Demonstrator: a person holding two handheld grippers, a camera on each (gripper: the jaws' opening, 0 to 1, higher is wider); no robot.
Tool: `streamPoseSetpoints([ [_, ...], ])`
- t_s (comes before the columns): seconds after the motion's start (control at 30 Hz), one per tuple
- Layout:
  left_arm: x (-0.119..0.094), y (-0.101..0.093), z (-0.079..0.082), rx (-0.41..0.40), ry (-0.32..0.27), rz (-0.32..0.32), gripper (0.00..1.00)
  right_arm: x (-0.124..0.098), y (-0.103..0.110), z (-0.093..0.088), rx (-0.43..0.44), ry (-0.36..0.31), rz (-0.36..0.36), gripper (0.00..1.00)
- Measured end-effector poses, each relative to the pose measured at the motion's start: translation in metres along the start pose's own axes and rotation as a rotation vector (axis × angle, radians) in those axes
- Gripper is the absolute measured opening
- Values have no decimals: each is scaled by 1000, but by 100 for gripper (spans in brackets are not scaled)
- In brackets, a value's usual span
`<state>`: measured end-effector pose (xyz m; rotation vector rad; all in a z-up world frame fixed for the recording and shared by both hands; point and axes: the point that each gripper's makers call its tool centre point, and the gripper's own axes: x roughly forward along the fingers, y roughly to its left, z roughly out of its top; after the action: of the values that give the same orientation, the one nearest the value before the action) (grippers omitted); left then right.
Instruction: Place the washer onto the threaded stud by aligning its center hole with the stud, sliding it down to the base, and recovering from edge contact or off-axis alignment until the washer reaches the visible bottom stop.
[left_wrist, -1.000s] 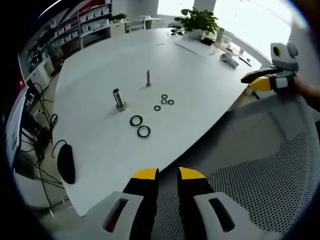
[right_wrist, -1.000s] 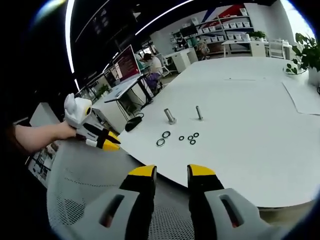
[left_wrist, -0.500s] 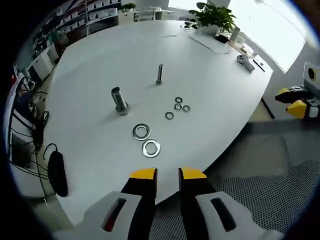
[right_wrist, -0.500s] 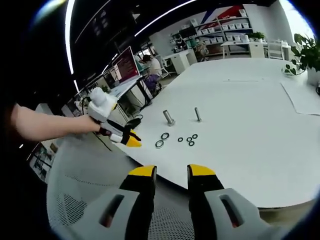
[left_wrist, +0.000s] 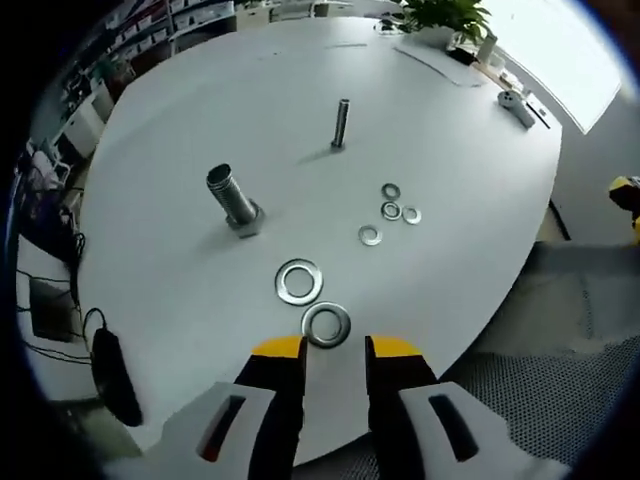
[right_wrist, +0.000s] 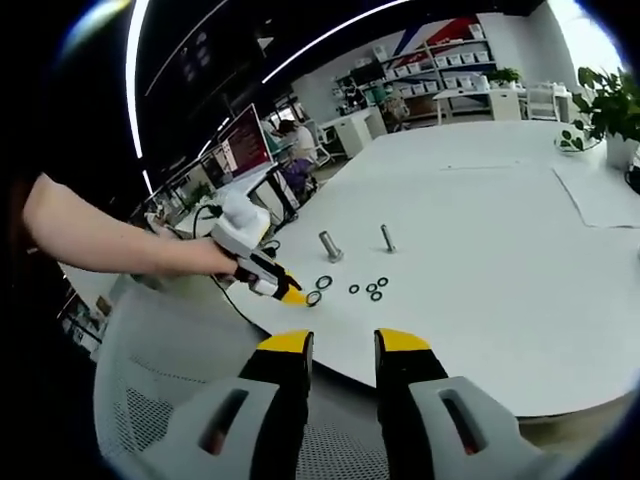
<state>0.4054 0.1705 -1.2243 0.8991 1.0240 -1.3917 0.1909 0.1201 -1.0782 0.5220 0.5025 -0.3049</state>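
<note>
Two large washers lie on the white table (left_wrist: 200, 90): the nearer washer (left_wrist: 326, 323) sits just ahead of my left gripper (left_wrist: 335, 350), the other washer (left_wrist: 299, 281) a little beyond it. My left gripper is open with nothing between its yellow tips. A thick threaded stud (left_wrist: 233, 197) stands upright to the left, a thin stud (left_wrist: 342, 123) farther back. Several small washers (left_wrist: 391, 210) lie to the right. In the right gripper view the left gripper (right_wrist: 290, 295), held by a hand, hovers at the nearer washer (right_wrist: 314, 298). My right gripper (right_wrist: 343, 345) is open over the chair, short of the table.
A black mouse-like object (left_wrist: 110, 375) with a cable lies near the table's left edge. A mesh chair back (right_wrist: 170, 400) sits under my right gripper. A potted plant (right_wrist: 605, 110) and a paper sheet (right_wrist: 600, 190) are at the far side. Desks and shelves stand behind.
My left gripper has come forward from above the chair over the table edge, up to the nearer large washer. The right gripper has barely moved.
</note>
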Motion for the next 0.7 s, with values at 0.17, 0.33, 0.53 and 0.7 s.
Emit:
streamPoseSetpoints([
  [0.17,10,4,-1,26,47,12,22,-1,-3,2,2,-14,-15,28],
  [0.33,18,6,4,55,59,18,25,0,-3,1,5,-8,-13,28],
  [0.53,13,4,0,174,104,54,21,1,-4,1,7,-10,-15,28],
  [0.7,13,1,0,156,125,53,21,1,-3,0,5,-5,-12,27],
])
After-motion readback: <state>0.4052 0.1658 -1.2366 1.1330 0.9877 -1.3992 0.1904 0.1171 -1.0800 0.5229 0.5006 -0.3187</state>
